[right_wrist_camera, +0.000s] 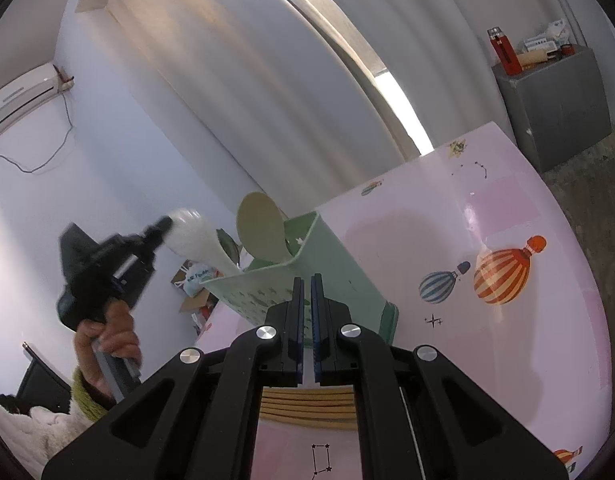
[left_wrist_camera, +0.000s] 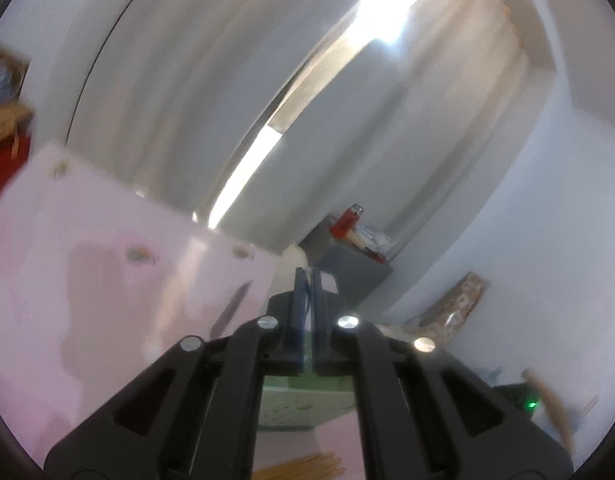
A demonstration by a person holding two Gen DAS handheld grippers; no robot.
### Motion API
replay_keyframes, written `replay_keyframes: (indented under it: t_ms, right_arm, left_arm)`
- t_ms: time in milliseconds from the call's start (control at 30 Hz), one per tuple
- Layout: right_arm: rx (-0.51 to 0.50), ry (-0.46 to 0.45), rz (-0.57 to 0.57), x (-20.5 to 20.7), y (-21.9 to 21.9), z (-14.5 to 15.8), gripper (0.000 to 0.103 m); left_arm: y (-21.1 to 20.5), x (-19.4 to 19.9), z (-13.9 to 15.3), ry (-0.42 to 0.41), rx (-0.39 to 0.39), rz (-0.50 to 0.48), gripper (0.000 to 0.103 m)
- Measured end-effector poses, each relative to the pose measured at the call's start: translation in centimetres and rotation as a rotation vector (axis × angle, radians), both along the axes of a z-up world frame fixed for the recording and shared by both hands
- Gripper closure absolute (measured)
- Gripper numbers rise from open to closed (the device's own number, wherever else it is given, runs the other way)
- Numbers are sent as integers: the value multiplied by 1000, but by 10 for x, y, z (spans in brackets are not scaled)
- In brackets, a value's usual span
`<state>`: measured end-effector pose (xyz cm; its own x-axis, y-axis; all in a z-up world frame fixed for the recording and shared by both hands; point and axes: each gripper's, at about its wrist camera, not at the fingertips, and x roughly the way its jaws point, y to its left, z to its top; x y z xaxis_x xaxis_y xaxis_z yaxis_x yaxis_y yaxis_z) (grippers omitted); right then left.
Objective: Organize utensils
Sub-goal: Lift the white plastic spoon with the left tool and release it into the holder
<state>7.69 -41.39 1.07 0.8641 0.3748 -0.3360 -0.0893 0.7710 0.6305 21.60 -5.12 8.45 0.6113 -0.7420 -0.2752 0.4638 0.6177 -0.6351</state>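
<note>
A mint green utensil holder [right_wrist_camera: 307, 292] stands on the pink table [right_wrist_camera: 487, 208]. A beige spoon [right_wrist_camera: 261, 226] stands in it, bowl up. My left gripper [right_wrist_camera: 163, 226] is shut on the bowl of a white spoon [right_wrist_camera: 197, 240] whose handle reaches down into the holder. In the left wrist view the left gripper [left_wrist_camera: 307, 280] is shut, with the white spoon [left_wrist_camera: 293, 268] at its tips and the holder [left_wrist_camera: 307, 400] below. My right gripper [right_wrist_camera: 307, 284] is shut and empty, close in front of the holder. Wooden chopsticks [right_wrist_camera: 307, 404] lie under it.
A grey cabinet [right_wrist_camera: 555, 104] with a red bottle [right_wrist_camera: 505, 54] stands beyond the table's far corner. White curtains [right_wrist_camera: 267, 80] hang behind. Chopsticks also show in the left wrist view [left_wrist_camera: 307, 466]. A cardboard box [right_wrist_camera: 195, 292] lies on the floor left of the table.
</note>
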Motion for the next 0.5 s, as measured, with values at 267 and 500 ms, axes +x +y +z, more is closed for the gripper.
replay_keyframes:
  t_ms: [267, 500]
  right_arm:
    - [-11, 33, 12, 4, 6, -4, 99]
    - [-78, 96, 76, 14, 22, -10, 95]
  left_arm:
    - [35, 0, -18, 66, -124, 11, 78]
    - [42, -51, -8, -37, 14, -37, 69]
